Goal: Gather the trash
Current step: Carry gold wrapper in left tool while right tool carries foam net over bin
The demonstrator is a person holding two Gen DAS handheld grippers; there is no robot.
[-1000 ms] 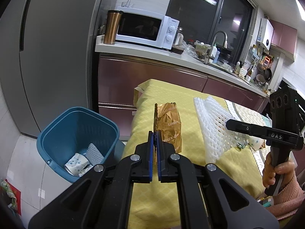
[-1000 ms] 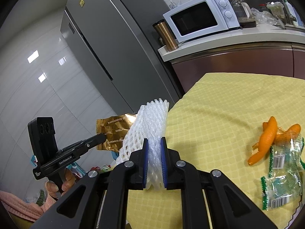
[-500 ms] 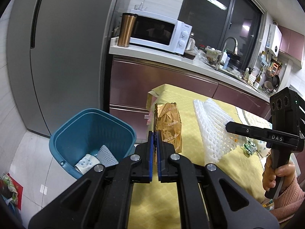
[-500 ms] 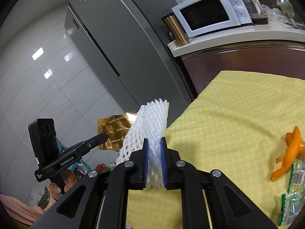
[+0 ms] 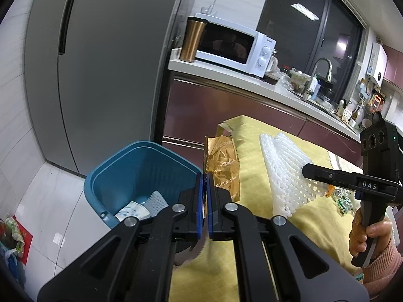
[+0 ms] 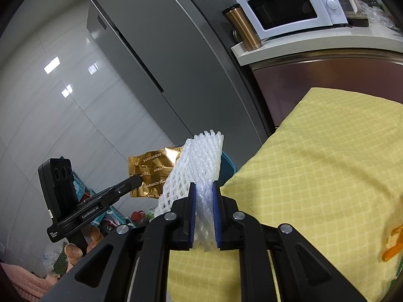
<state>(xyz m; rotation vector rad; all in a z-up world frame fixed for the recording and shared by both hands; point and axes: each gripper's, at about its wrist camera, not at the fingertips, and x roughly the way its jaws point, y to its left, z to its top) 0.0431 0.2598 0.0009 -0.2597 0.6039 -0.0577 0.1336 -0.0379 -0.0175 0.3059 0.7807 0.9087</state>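
- Left gripper (image 5: 206, 176): jaws clamped on the crinkled gold foil wrapper's (image 5: 223, 166) lower edge, near the blue plastic bin (image 5: 110, 176); light, slippery.
- Right gripper (image 6: 204, 188): jaws pinching the white foam fruit net (image 6: 199, 161) above the yellow tablecloth (image 6: 327, 163); soft, springy.

Both fisheye views were evenly lit from overhead ceiling lights and mostly sharp, with bright rectangular glare on the glossy wall tiles (image 6: 54, 65) and a lamp reflection in the dark window (image 5: 303, 15). Heavy barrel distortion bent the fridge (image 5: 105, 70), black vignette filled the corners. Shadows were soft.
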